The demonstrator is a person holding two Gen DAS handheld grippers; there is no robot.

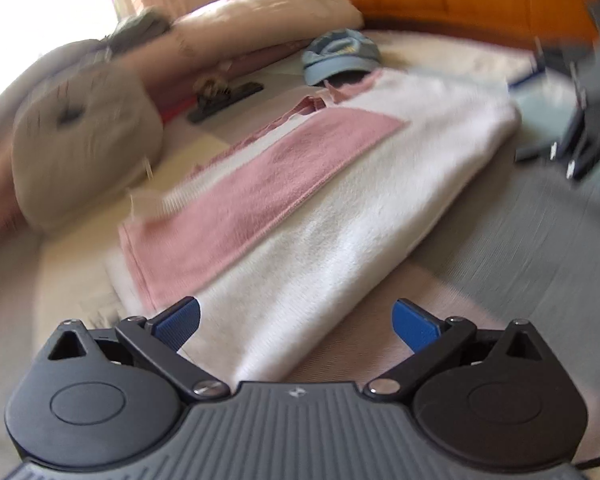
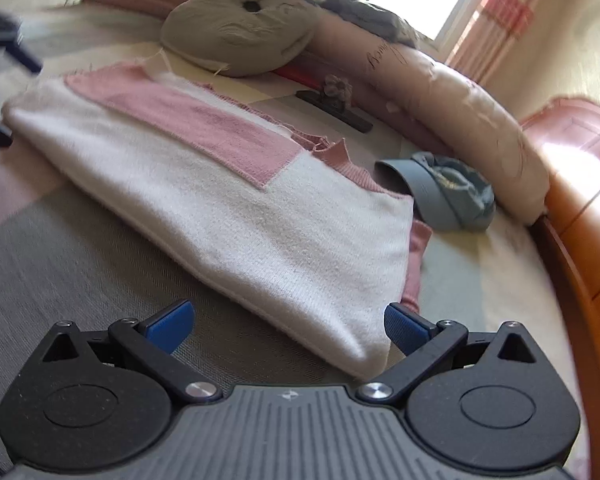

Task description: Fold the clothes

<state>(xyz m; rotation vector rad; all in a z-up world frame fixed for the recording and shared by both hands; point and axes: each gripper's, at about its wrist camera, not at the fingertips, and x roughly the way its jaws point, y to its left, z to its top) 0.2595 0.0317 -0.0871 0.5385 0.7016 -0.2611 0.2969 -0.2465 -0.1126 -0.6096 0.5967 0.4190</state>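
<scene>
A white and pink knit sweater lies folded into a long strip on the bed, pink sleeve on top. My left gripper is open and empty, jaws wide, just above the strip's near end. The right wrist view shows the same sweater from its collar end. My right gripper is open and empty, jaws wide over the near white corner. The other gripper shows blurred at the right edge of the left wrist view.
A blue cap lies beside the collar. A round grey cushion and a long beige bolster line the far side. A dark hair clip lies near them. An orange wooden bed frame borders the mattress.
</scene>
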